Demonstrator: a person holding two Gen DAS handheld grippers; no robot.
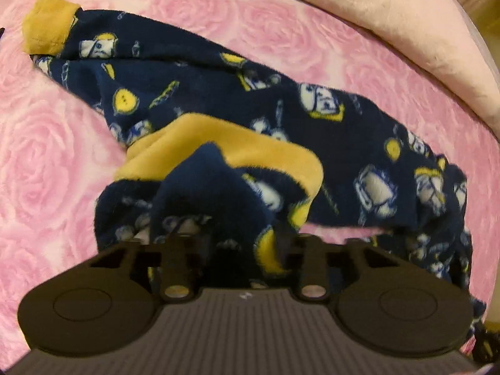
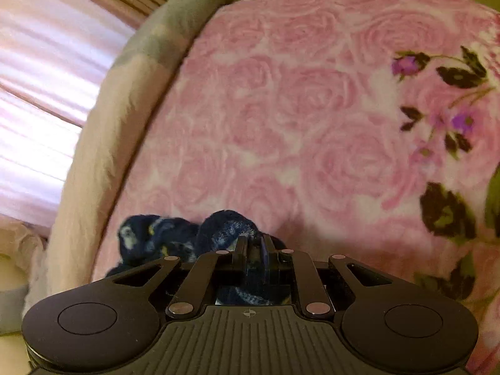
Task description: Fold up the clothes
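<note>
Left wrist view: navy fleece garment point(image 1: 312, 131) spread across the pink rose blanket point(image 1: 47, 156), running from a yellow cuff point(image 1: 47, 28) at 10 o'clock down toward 4 o'clock. A wider yellow band point(image 1: 225, 147) near centre, folded over a bunched navy lump just ahead of the gripper. Printed all over with small white-and-yellow figures. Left gripper point(image 1: 229, 247) at 6 o'clock, fingers set narrow with a thick wad of the fleece bulging between them — gripped on the garment, fingertips buried in the pile. A cream pillow point(image 1: 406, 31) curving along the blanket's edge from 12 to 3 o'clock.

Right wrist view: right gripper point(image 2: 253, 250) at 6 o'clock, fingers nearly together, pinching a fold of the navy fleece point(image 2: 162, 237) — more of it heaped just to the left, at about 8 o'clock. Ahead, bare pink blanket point(image 2: 297, 109) up to 12 o'clock, with purple flowers and dark leaves printed at 3 o'clock. Cream pillow point(image 2: 103, 162) along the blanket's left edge, pale curtain point(image 2: 37, 93) beyond at 9 to 10 o'clock.
</note>
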